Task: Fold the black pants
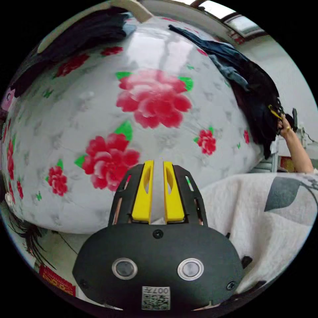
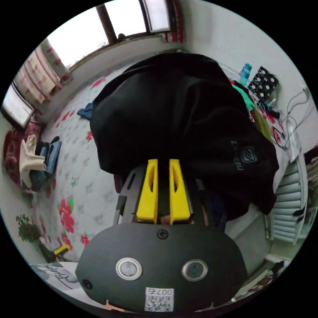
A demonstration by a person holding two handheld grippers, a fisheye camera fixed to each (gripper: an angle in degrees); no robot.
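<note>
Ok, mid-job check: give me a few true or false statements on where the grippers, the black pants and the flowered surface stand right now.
1. The right gripper has black pants fabric between its jaws. True.
2. The left gripper is clamped on the pants. False: its jaws sit close together with no cloth between them, over the flowered surface.
3. The surface has a blue striped pattern. False: it is white with red flowers.
4. In the left gripper view, a hand is at the dark clothes pile. True.
</note>
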